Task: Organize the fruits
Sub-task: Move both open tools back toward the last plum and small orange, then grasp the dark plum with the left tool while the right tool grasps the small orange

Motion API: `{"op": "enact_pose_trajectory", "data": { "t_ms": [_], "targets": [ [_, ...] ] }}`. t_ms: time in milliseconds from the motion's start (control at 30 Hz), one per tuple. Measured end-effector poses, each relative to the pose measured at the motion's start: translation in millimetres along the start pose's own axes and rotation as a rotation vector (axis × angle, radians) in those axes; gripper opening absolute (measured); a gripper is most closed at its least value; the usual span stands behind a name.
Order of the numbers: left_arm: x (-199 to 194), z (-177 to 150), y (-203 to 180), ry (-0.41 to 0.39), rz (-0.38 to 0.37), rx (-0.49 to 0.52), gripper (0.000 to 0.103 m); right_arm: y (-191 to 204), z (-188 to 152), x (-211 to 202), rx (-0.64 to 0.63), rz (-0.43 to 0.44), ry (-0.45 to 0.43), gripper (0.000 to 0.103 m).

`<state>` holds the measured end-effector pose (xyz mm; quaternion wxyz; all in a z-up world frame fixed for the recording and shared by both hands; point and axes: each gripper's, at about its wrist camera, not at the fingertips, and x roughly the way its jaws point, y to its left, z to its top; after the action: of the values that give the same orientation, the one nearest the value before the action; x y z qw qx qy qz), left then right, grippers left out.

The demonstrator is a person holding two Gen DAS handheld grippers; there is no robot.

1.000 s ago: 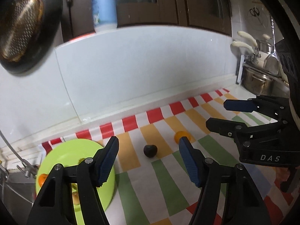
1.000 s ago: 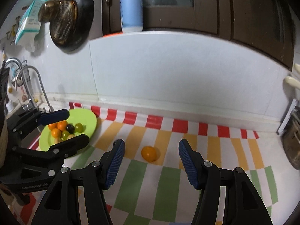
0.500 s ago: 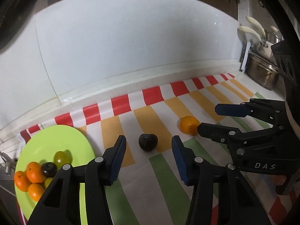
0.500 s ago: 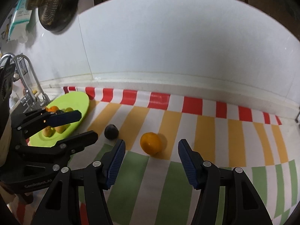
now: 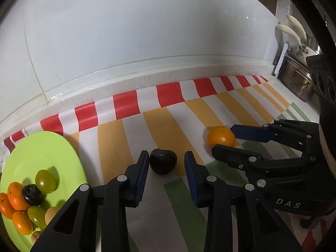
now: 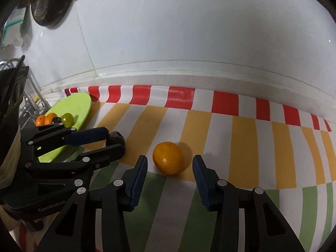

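Note:
A dark plum [image 5: 163,161] lies on the striped mat. My left gripper [image 5: 166,159] is open, its blue pads on either side of the plum, the left pad about touching it. An orange [image 6: 168,160] lies further right, also in the left wrist view [image 5: 221,137]. My right gripper [image 6: 169,163] is open around the orange without touching it; it also shows in the left wrist view [image 5: 225,137]. A green plate [image 5: 40,153] at the left holds several small oranges, green grapes and a dark fruit [image 5: 32,194].
The striped mat [image 5: 172,124] runs up to a white backsplash [image 5: 147,31]. Metal pots [image 5: 298,79] stand at the far right. A faucet and sink rack [image 6: 27,96] sit beyond the plate at the left. A strainer [image 6: 50,2] hangs on the wall.
Both grippers have moved forward and down onto the mat. The left now brackets the plum and the right brackets the orange. The left jaws have narrowed.

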<state>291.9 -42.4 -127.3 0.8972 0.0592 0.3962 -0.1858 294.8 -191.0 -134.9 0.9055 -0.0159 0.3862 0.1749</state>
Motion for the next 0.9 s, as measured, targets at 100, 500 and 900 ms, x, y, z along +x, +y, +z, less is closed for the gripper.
{"op": "enact_pose_trajectory", "data": {
  "t_ms": [100,500,900],
  "targets": [
    [3.8,1.5,2.2,0.013,0.004,-0.008,0.031,0.7,0.7,4.8,-0.002,0.013,0.016,0.039],
    [-17.3,3.7,5.7,-0.003,0.034,-0.030,0.026,2.7,1.3,0.1,0.004,0.014,0.014,0.033],
    [-76.8,4.2,5.7,-0.088,0.076,-0.057,0.026,26.6,7.1,-51.2,-0.030,0.022,-0.080,0.033]
  ]
}}
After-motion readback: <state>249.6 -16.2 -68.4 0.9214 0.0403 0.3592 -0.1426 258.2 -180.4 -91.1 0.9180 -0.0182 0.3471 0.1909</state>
